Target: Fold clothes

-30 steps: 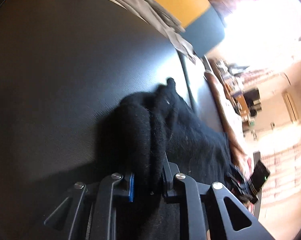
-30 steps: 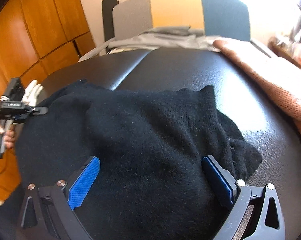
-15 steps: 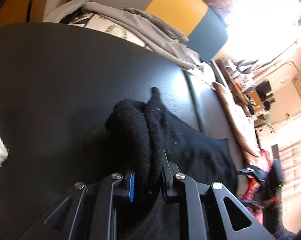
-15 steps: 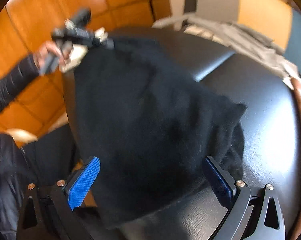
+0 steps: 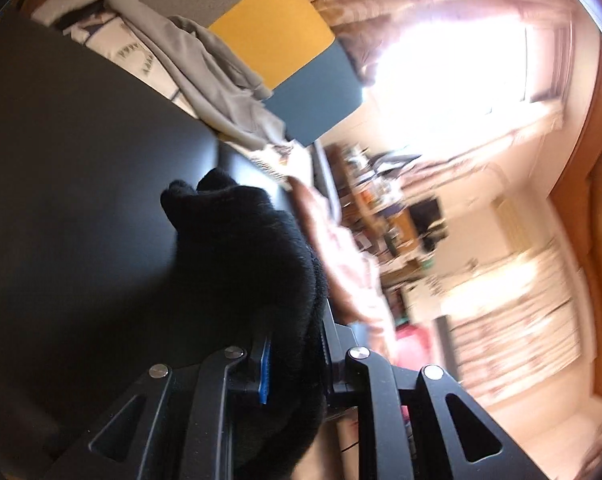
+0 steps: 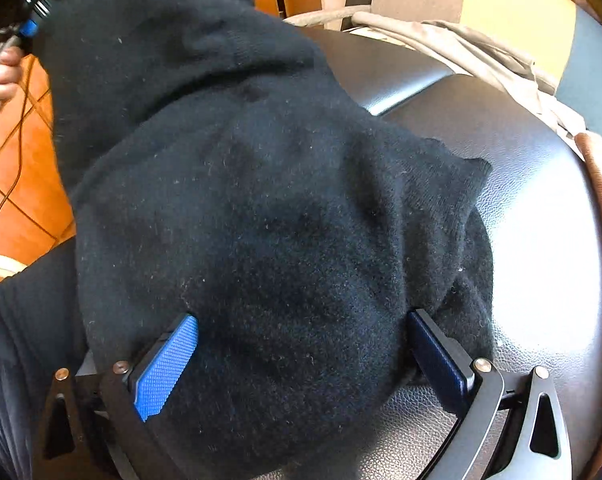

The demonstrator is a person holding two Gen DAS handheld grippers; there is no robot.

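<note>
Black leather surface (image 6: 541, 240) bears sweater (image 6: 261, 220); left fingers (image 5: 295, 354) pinch it, right fingers (image 6: 301, 360) spread wide.

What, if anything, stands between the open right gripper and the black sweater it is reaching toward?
Nothing visible does. The black sweater already bulges between the wide-open jaws of the right gripper, its fabric against both blue pads. The left gripper is clamped on another part of it.

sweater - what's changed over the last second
The left gripper has lifted its end of the black sweater up off the black surface. Unchanged: left stays clamped on the fabric, the right gripper open around the bunched lower part.
</note>
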